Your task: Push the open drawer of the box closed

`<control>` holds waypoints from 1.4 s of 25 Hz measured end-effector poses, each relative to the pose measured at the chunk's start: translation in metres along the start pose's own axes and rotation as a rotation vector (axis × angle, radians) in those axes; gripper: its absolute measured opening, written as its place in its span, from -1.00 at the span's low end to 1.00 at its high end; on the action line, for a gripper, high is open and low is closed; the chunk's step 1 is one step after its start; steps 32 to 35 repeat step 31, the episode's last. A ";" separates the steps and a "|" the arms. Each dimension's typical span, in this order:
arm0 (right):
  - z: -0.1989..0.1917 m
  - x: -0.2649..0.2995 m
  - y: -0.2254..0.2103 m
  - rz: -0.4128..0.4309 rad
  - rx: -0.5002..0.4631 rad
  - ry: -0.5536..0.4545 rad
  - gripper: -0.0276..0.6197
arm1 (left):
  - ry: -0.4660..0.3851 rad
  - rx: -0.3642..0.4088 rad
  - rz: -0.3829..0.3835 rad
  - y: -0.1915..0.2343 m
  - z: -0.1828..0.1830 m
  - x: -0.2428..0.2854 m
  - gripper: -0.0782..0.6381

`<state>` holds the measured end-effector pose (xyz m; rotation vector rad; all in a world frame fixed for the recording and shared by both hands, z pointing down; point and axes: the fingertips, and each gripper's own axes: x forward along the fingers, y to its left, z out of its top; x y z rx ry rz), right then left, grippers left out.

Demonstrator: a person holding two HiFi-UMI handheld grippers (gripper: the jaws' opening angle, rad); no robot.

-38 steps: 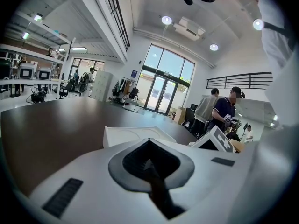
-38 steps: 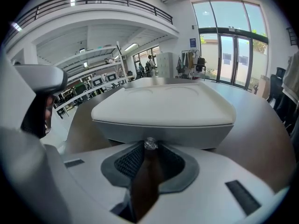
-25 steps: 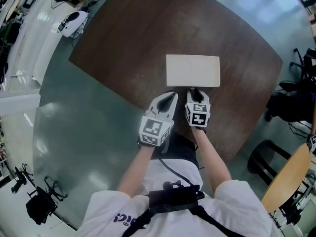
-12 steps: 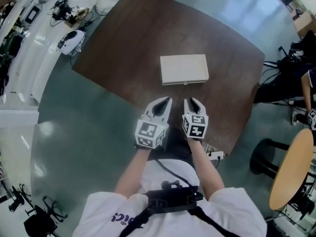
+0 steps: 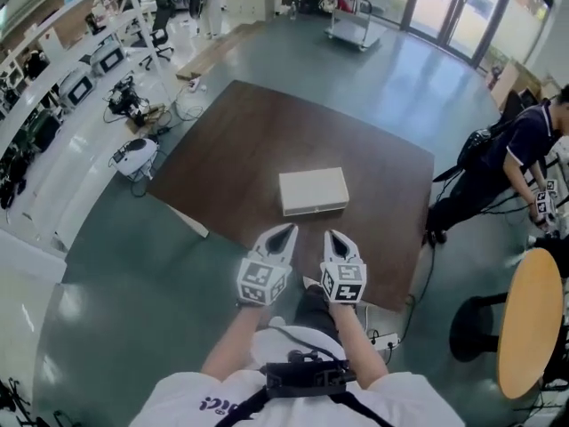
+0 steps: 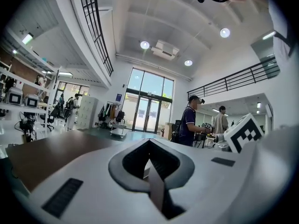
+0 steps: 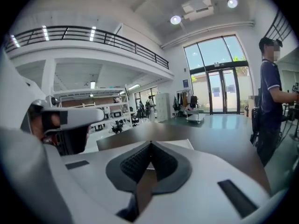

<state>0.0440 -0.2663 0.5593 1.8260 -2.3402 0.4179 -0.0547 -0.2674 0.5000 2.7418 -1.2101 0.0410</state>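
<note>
The flat cream box [image 5: 313, 191] lies on the dark brown table [image 5: 231, 140], its drawer flush with its front face. My left gripper [image 5: 286, 229] and right gripper [image 5: 331, 235] hover side by side above the table's near edge, a short way in front of the box and not touching it. In the left gripper view the left gripper [image 6: 149, 141] has its jaws pressed together with nothing between them. The right gripper [image 7: 150, 143] is likewise shut and empty, with the box top [image 7: 182, 145] showing just beyond its tips.
A person [image 5: 502, 149] stands past the table's right corner. A round wooden table [image 5: 529, 318] and a black stool [image 5: 471, 327] are at the right. Shelves with equipment [image 5: 53, 78] line the left wall, and cables lie on the floor there.
Both grippers have drawn back from the box's front toward the person. The head view has lifted, so the box looks smaller and more of the room shows.
</note>
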 end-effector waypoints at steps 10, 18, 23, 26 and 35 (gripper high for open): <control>0.050 -0.073 0.022 0.028 -0.039 -0.181 -0.90 | -0.084 0.049 -0.014 -0.052 0.016 -0.028 -0.76; 0.057 -0.090 0.025 -0.002 -0.018 -0.204 -0.90 | -0.094 0.036 -0.009 -0.061 0.020 -0.042 -0.76; 0.050 -0.101 0.027 -0.023 0.022 -0.213 -0.90 | -0.086 0.033 -0.013 -0.065 0.014 -0.054 -0.76; 0.049 -0.106 0.020 -0.028 0.032 -0.207 -0.90 | -0.083 0.019 -0.005 -0.072 0.013 -0.056 -0.76; 0.064 -0.106 0.004 0.001 -0.016 -0.224 -0.90 | -0.123 0.042 0.026 -0.081 0.025 -0.043 -0.76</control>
